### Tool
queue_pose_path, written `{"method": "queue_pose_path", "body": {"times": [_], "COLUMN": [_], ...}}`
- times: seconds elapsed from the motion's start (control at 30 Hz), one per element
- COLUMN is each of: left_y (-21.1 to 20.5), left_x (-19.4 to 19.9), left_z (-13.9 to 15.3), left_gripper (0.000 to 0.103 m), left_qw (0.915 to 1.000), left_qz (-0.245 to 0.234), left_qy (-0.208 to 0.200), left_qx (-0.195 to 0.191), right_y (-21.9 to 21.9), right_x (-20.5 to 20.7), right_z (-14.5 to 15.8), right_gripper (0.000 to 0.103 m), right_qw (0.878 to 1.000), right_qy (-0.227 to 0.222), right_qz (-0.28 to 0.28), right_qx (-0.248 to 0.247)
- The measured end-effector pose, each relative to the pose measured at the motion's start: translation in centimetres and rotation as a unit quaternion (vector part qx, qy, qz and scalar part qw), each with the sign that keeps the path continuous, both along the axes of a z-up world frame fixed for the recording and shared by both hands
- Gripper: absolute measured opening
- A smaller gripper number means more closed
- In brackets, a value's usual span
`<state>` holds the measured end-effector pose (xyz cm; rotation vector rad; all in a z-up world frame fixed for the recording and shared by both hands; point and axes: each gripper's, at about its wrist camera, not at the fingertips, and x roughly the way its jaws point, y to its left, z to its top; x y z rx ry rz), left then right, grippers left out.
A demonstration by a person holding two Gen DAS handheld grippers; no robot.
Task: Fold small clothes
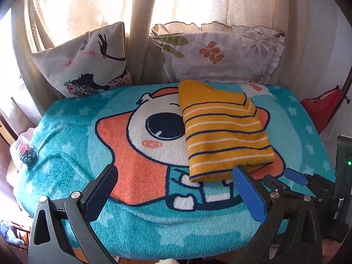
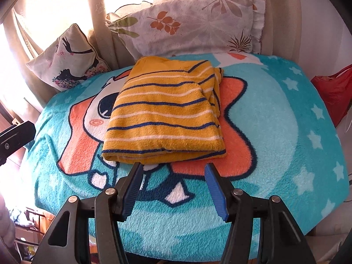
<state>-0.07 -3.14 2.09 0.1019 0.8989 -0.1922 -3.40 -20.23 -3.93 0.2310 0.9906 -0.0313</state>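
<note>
Garment: yellow striped garment (image 1: 224, 132), terry-like cloth with navy and white stripes, folded into a thick rectangle. Lies flat on the blanket. In the left wrist view it sits at about 2 o'clock from frame centre; in the right wrist view (image 2: 167, 112), near centre, slightly toward 11 o'clock.

Garment edges: near folded edge faces both tongs. Layers show along that edge and down the right side in the right wrist view.

Surface: turquoise cartoon blanket (image 1: 66, 154), fleecy, printed with an orange star figure, a big eye and pale stars. The garment covers part of the face print.

Left gripper (image 1: 176, 189): tongs spread wide, nothing between them. Blue pad of the right-hand finger close to the garment's near corner at 5 o'clock; whether it touches is unclear.

Right gripper (image 2: 173, 187): tongs apart, empty, tips just short of the garment's near edge, at 6 o'clock from it. Also visible in the left wrist view at 4 o'clock, low on the blanket edge.

Backdrop, 12 o'clock: leaf-print pillow (image 1: 220, 52) with a frilled border, leaning on the curtain (image 1: 140, 22), sunlit.

Backdrop, 10 o'clock: cushion (image 1: 85, 61) printed with a dark figure and flowers, propped upright.

Right margin, 3 o'clock: red bag (image 1: 321, 110) beside the blanket.

Left margin, 9 o'clock: clear jar (image 1: 25, 149) with dark contents, lying at the blanket's edge.
</note>
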Motion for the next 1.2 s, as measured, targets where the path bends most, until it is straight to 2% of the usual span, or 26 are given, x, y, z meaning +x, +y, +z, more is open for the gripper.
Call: {"method": "queue_pose_path", "body": {"times": [0.3,0.47,0.63,1.2], "left_y": [-0.9,-2.0,-2.8,-4.2], "left_x": [0.4,0.6,1.1,3.3], "left_z": [-2.8,-3.9,-5.5,-9.5], "left_gripper": [0.103,0.103,0.103,0.103], "left_qw": [0.9983,0.9965,0.9928,0.9802], "left_qz": [-0.004,-0.016,-0.023,-0.009], "left_qy": [0.055,0.079,0.117,0.197], "left_qx": [0.022,0.02,0.014,-0.017], "right_y": [-0.4,-0.9,-1.6,-3.0], "right_x": [-0.3,0.0,0.5,2.2], "right_z": [-1.0,-1.4,-1.7,-3.3], "right_gripper": [0.063,0.063,0.064,0.064], "right_qw": [1.0,1.0,1.0,0.999], "right_qy": [0.017,0.021,0.025,0.046], "right_qz": [-0.006,-0.01,-0.015,-0.005], "right_qx": [-0.002,-0.002,-0.002,-0.019]}}
